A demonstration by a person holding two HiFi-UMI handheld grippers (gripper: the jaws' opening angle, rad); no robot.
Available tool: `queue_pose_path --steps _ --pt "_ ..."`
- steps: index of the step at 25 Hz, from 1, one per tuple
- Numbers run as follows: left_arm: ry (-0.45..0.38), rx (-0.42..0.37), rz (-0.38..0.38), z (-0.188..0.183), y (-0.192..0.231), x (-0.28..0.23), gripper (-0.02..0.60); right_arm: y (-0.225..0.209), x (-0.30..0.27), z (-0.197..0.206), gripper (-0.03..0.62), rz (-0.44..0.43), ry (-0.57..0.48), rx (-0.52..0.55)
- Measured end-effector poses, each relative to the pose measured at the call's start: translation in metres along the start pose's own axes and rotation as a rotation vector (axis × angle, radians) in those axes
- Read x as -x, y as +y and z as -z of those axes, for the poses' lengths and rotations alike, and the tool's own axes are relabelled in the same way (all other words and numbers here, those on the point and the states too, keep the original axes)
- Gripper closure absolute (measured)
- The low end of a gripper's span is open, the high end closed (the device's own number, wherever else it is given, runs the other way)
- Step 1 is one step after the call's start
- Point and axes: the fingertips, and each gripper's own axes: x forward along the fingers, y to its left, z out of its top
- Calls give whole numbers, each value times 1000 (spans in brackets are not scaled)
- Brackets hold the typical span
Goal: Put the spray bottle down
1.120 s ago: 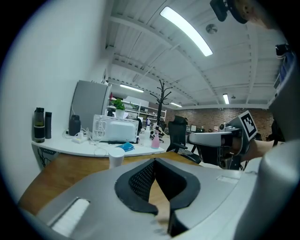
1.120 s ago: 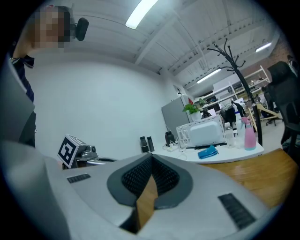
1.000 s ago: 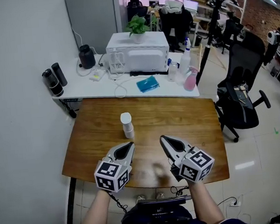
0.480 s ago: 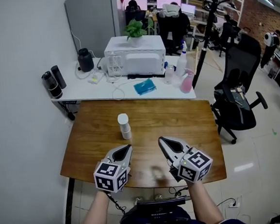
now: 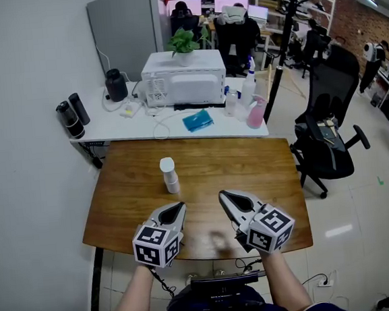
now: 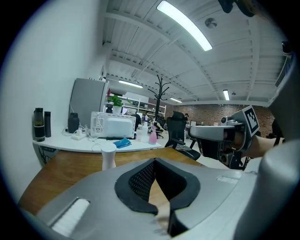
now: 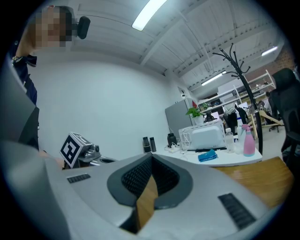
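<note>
While left gripper (image 5: 180, 205) and right gripper (image 5: 224, 196) hang closed and empty over the wooden table's (image 5: 249, 160) lower edge, the white spray bottle (image 5: 170, 174) stands upright left of centre, with open wood all round it.

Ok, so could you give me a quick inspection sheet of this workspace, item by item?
Surface: wooden table, holding only one bottle.
Job's things: white spray bottle stands upright on the table, apart from both tongs.
Clutter: on the white side desk behind: microwave with a plant on top, blue cloth, pink spray bottle, two black flasks, black jug.
Tongs: left tongs and right tongs both shut, empty, held over the table's near edge.
Cables: white cable loops on the side desk in front of the microwave.
Surroundings: office chair to the right, coat stand, grey cabinet.
</note>
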Motion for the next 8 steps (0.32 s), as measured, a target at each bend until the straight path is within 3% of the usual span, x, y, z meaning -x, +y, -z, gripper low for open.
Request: queue_pose_path --steps 8 --pt "3 -4 -1 2 -8 -3 574 -2 1 0 594 -10 2 5"
